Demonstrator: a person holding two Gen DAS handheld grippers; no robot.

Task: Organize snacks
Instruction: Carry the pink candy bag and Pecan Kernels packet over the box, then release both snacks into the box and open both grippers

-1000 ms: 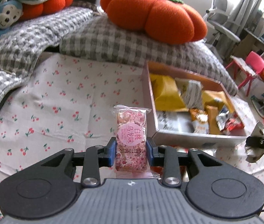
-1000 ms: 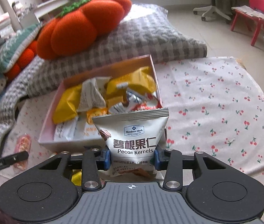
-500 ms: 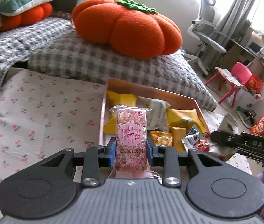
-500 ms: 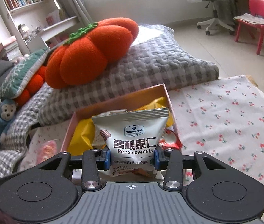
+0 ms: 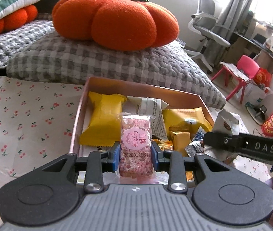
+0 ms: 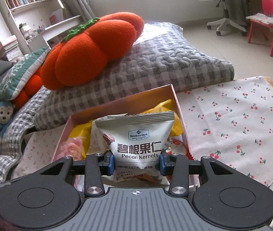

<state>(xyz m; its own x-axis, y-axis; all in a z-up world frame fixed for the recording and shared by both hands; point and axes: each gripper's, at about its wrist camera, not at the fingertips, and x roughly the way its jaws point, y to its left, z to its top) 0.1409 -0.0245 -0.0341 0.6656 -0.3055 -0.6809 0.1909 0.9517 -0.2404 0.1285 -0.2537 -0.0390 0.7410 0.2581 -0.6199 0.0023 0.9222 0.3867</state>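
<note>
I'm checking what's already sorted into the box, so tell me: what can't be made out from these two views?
- Left wrist view: the pink snack bar in the left tongs covers the box's middle; packets behind it are partly hidden.
- Right wrist view: the pecan kernels bag in the right tongs blocks most of the box interior.
- Both views: the tongs' bodies hide the box's near edge.
- Small packets' print: too small to read.

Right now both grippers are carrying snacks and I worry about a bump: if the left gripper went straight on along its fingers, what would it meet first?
Probably the snacks in the box: the left gripper, shut on the pink snack bar, points at the yellow packet and grey-white packet. Depth is unclear.
</note>
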